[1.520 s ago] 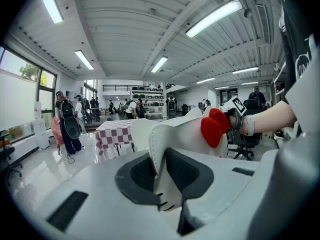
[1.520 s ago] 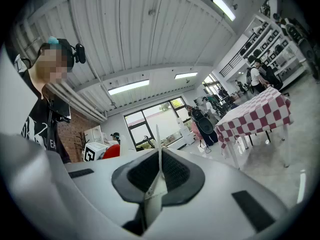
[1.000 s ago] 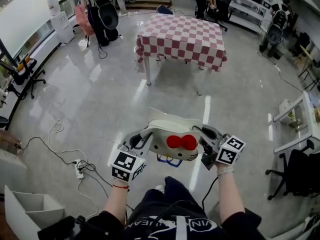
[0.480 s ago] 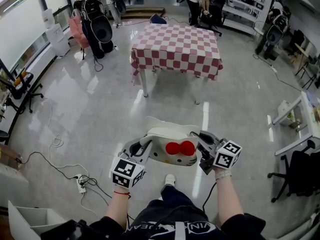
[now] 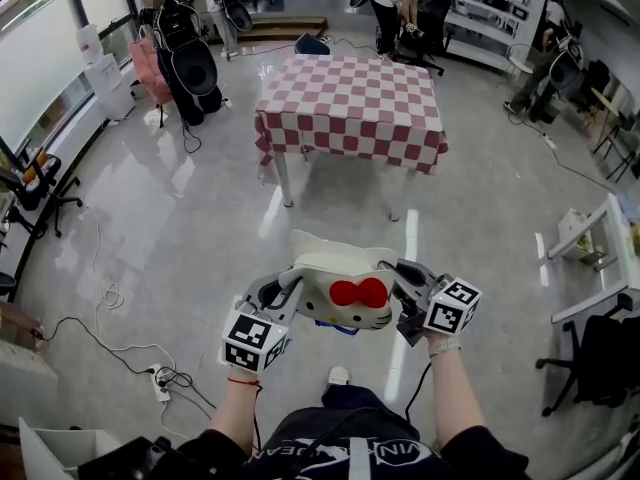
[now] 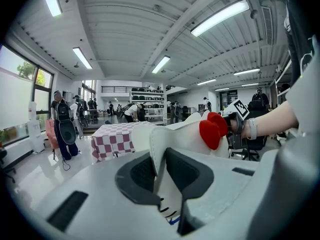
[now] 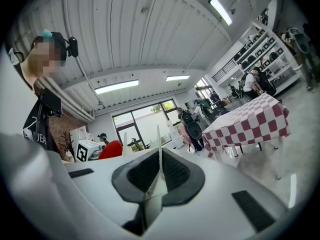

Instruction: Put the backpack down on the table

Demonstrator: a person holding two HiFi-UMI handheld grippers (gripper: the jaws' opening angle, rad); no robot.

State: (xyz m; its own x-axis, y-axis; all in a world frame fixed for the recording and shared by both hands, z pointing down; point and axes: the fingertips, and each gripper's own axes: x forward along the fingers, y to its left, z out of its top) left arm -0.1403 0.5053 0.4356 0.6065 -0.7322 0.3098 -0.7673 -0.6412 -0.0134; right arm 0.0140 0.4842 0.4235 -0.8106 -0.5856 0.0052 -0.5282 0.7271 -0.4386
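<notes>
A white cat-face backpack (image 5: pixel 338 286) with a red bow (image 5: pixel 359 292) hangs between my two grippers, held in the air above the floor. My left gripper (image 5: pixel 283 290) is shut on the backpack's left edge (image 6: pixel 156 151); the bow (image 6: pixel 213 129) shows past it. My right gripper (image 5: pixel 400 283) is shut on a thin white edge of the backpack (image 7: pixel 159 176). The table (image 5: pixel 352 104) with a red-and-white checked cloth stands ahead, a few steps off, also in the left gripper view (image 6: pixel 114 138) and the right gripper view (image 7: pixel 250 125).
Cables and a power strip (image 5: pixel 160 378) lie on the floor at the left. Office chairs (image 5: pixel 30 183) stand at the left wall. A white desk (image 5: pixel 597 253) and a black chair (image 5: pixel 600 353) are at the right. People and shelves (image 5: pixel 400 3) are beyond the table.
I have walked forward with the backpack: the table is a little closer and the floor cables have slid back. Both grippers keep their hold.
</notes>
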